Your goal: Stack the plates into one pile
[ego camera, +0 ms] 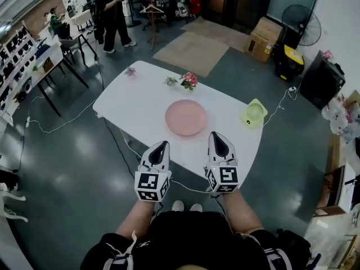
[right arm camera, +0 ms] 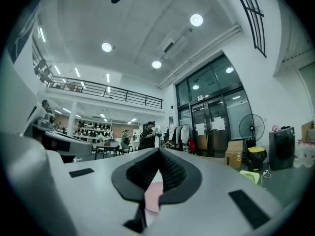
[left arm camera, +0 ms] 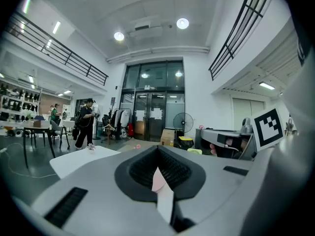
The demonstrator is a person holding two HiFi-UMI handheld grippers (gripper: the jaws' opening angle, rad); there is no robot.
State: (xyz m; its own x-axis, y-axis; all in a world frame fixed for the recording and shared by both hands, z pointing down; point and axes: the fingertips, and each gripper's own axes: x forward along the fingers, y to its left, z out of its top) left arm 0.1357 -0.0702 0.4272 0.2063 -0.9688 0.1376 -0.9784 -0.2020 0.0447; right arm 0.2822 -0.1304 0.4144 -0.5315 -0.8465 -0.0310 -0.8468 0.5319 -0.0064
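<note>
A pink plate (ego camera: 185, 117), one plate or a flat pile, lies in the middle of the white table (ego camera: 129, 103). I cannot tell how many plates it holds. My left gripper (ego camera: 160, 148) is raised near my body, short of the table's near edge, with its jaws together and nothing held. Beside it, my right gripper (ego camera: 217, 140) is equally raised, shut and empty. In the left gripper view the closed jaws (left arm camera: 158, 173) leave a thin slit showing a strip of pink. The right gripper view shows the same past its closed jaws (right arm camera: 158, 178).
A pink flower bunch (ego camera: 189, 80) and two small sprigs (ego camera: 130, 71) stand at the table's far side. A small green fan (ego camera: 254, 112) sits at its right end, its cable running off to the floor. A person (ego camera: 109, 16) stands far behind, beside desks.
</note>
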